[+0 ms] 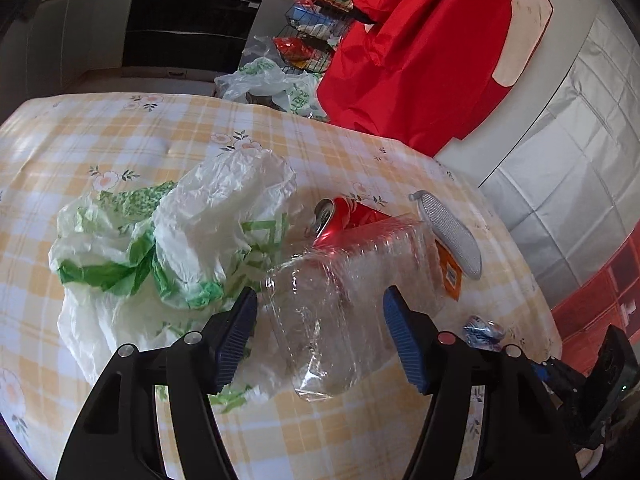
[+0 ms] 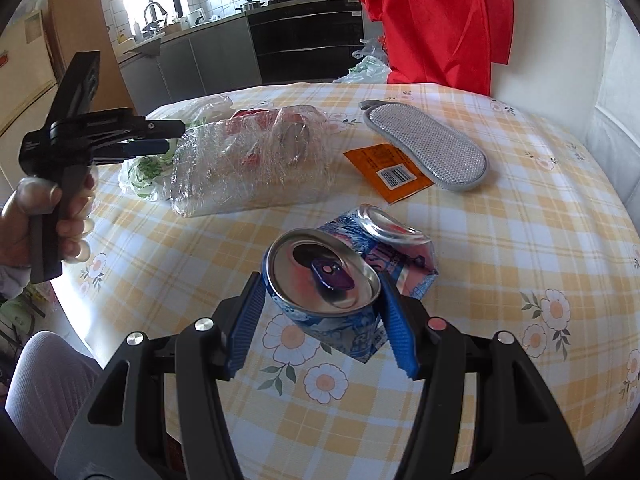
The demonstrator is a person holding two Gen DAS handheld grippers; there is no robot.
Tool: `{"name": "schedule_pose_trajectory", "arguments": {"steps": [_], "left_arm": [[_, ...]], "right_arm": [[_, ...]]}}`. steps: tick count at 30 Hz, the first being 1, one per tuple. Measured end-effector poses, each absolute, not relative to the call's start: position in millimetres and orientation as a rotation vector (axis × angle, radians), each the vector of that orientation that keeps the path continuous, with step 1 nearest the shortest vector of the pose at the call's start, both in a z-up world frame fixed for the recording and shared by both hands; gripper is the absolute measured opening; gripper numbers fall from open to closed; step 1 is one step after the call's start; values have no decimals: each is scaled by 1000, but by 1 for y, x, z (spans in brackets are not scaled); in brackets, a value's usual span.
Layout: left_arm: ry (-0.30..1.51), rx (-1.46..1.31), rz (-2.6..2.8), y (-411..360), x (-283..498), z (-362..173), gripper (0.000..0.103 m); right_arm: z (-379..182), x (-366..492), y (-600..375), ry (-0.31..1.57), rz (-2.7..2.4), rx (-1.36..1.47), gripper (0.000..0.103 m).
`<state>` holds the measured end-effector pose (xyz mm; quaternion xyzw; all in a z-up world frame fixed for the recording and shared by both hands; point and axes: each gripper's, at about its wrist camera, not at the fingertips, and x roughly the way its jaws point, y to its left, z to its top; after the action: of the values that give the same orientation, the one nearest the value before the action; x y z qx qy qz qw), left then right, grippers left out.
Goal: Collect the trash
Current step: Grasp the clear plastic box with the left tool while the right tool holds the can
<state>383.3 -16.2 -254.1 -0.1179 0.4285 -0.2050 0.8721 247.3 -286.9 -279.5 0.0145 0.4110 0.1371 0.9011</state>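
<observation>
Right tool [image 2: 322, 312] gripping crushed blue can [image 2: 344, 280], checked tablecloth [image 2: 500, 248]

crushed blue can [image 2: 340, 280] tilted | clear plastic bottle [image 1: 340, 280] lying | red can [image 1: 344, 216] behind

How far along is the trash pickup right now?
Nothing looks bagged yet. In hand: the right gripper clamps the crushed blue can. The left gripper, jaws apart, straddles the clear plastic bottle. Left: red can, orange wrapper, white-green bag.
</observation>
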Motion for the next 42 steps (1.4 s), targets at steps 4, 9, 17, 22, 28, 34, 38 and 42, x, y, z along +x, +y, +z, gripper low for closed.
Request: {"name": "schedule_pose_trajectory", "arguments": {"steps": [4,9,17,22,28,34,38,42], "left_arm": [[923,-253,-436,-17,394,-264,79],[933,-260,-440,-22,400,-272,79],[956,-190,-419,-44,401,-280,76],[898,-233,-413,-43,383,-261,56],[824,-269,-499,-49,339,-236,34],[862,-323,-628,-63,311,-230,29],[847,-339,-654,-68,291,-219,25],[793,-306,-673,-66,268,-196,23]], "right_arm": [[-281,249,-288,854,284,32,58],[-284,251,-290,865,280,36,58],[-286,250,-285,870,282,28,58],[-281,243,-282,856,283,31,58],[-279,234,-285,843,262,63,58],[-271,222,-288,827,246,73,58],[-262,211,-297,812,220,101,58],[-246,199,-302,778,212,103,58]]}}
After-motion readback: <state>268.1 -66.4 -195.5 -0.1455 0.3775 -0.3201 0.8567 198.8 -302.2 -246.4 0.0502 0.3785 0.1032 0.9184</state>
